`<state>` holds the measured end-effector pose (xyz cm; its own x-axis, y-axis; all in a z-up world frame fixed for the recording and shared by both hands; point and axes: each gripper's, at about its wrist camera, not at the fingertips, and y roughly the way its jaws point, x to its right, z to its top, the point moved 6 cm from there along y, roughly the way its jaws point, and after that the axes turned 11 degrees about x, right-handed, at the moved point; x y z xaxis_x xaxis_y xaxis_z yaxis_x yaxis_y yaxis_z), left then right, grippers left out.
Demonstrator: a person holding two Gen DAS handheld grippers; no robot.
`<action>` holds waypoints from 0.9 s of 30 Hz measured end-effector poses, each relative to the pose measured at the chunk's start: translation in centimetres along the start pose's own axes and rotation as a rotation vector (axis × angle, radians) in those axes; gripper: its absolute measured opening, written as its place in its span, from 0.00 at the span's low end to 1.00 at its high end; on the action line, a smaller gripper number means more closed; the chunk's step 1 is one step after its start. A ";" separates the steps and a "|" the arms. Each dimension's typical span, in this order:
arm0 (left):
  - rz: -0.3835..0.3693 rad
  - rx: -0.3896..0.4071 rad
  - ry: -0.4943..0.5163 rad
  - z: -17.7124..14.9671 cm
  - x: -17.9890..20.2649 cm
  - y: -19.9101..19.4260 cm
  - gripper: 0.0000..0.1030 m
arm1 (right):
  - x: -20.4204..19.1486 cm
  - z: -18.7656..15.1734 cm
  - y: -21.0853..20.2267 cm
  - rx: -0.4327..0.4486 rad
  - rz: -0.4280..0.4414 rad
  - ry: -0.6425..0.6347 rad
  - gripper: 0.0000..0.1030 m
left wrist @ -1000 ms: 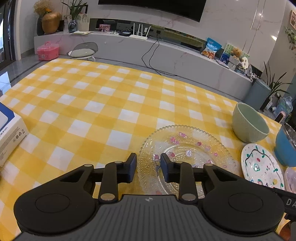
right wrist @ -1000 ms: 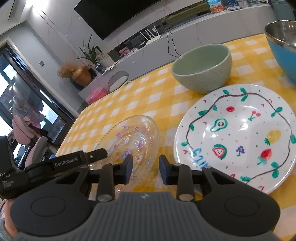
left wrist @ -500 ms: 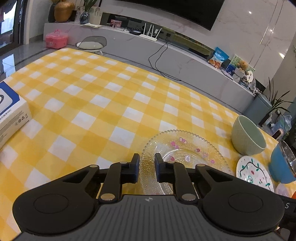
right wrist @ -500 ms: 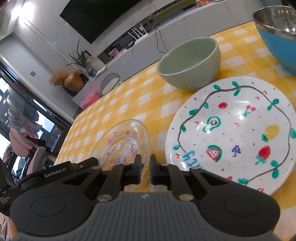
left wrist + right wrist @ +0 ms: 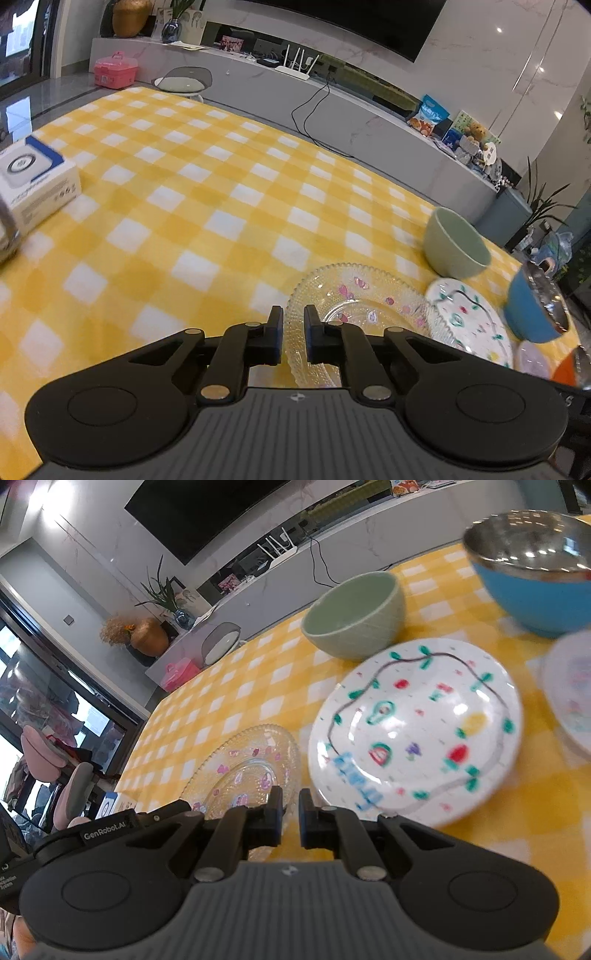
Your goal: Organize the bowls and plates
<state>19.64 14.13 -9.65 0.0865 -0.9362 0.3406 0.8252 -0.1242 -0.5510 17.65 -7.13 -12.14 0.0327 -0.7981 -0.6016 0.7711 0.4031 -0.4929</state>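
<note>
Facing white box (image 5: 35, 184), left view only

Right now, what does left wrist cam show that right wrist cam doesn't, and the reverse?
Left wrist only: the white cardboard box with blue trim at the cloth's left edge, and the snack bags and plush toys on the long marble TV shelf.

Right wrist only: the dark window with pink office chairs, and the left gripper's black body beside the right gripper.

Both: the clear glass plate with pink hearts, the white plate painted with fruit, the pale green bowl, the blue steel-lined bowl, and the yellow checked tablecloth.
</note>
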 end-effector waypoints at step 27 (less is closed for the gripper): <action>-0.080 -0.021 -0.016 -9.3 7.0 -9.6 0.09 | 7.4 -4.3 -15.4 -0.020 -0.067 0.078 0.06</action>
<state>7.11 5.71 -9.06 0.0297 -0.9177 0.3961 0.8180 -0.2054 -0.5373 3.25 -17.33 -11.66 -0.0692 -0.7867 -0.6135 0.7568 0.3593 -0.5461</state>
